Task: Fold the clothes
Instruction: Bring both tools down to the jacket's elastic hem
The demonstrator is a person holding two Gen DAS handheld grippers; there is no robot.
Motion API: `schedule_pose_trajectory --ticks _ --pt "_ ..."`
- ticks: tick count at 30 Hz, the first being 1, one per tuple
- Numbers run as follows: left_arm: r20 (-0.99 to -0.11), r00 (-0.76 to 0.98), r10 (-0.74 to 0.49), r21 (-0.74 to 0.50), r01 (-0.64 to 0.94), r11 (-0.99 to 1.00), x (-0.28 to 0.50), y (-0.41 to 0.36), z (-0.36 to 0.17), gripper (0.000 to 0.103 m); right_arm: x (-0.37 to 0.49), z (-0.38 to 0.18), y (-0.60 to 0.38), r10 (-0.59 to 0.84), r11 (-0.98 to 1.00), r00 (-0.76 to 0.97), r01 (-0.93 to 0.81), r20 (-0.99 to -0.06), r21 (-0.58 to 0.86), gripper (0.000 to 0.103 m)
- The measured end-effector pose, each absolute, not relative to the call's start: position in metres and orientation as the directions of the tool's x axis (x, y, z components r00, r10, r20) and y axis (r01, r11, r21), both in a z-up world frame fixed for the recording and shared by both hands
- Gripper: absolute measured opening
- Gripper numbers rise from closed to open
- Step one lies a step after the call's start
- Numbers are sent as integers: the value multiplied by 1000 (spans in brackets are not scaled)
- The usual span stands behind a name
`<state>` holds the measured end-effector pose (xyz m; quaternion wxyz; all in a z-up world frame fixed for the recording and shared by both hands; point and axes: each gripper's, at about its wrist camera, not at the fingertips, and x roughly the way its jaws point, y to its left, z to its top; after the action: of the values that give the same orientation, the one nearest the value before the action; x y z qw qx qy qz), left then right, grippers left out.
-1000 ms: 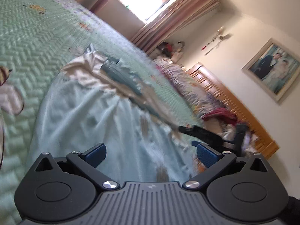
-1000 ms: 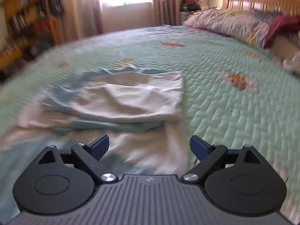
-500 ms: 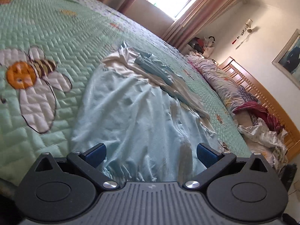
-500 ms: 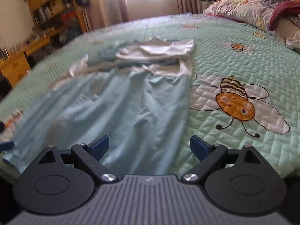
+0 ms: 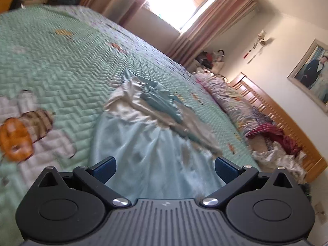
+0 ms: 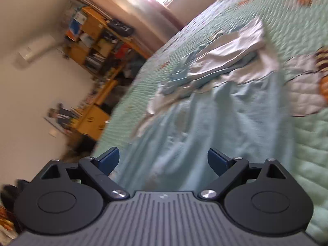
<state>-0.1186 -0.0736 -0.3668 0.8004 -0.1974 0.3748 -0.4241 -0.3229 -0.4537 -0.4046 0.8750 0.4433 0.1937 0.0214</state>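
Blue garment (image 5: 147, 155) spread alone, two grippers gaping.

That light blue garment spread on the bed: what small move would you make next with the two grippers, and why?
Probably lower both to its near hem and pinch it. The light blue garment lies flat with its top already folded over, and the left gripper and right gripper hang above its near end, jaws wide and empty.

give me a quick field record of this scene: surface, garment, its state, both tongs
surface: green quilted bedspread
garment: light blue garment spread lengthwise on the bedspread
far end: white and blue layers bunched and folded over
left tongs: open, empty, above the near end of the garment
right tongs: open, empty, above the near end
image quality: both views tilted and blurred
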Motion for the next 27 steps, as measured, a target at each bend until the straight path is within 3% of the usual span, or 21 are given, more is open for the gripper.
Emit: schedule_pose_trajectory --ticks 4,8,14,18,21,27 --pt "-476 304 -825 -650 510 563 -98 -94 -358 102 -301 -397 -464 257 502 929 105 -264 858 93" --pt "-496 267 -827 -627 549 553 -99 -98 -345 102 -294 -384 -461 227 488 928 153 -294 859 93" --pt "-429 299 -852 -611 599 518 -140 -78 -343 102 -334 -368 -441 201 493 952 107 -232 864 93" --pt "-398 293 -869 -636 594 492 -177 -59 -339 102 -377 -345 -426 170 526 939 171 -301 833 93" --pt "-390 303 -869 -587 646 488 -199 -47 -331 102 -399 -328 -424 205 556 933 137 -294 820 93" --pt "-445 349 -825 -544 626 558 -219 -23 -330 102 -409 -334 -433 226 461 922 183 -314 869 93"
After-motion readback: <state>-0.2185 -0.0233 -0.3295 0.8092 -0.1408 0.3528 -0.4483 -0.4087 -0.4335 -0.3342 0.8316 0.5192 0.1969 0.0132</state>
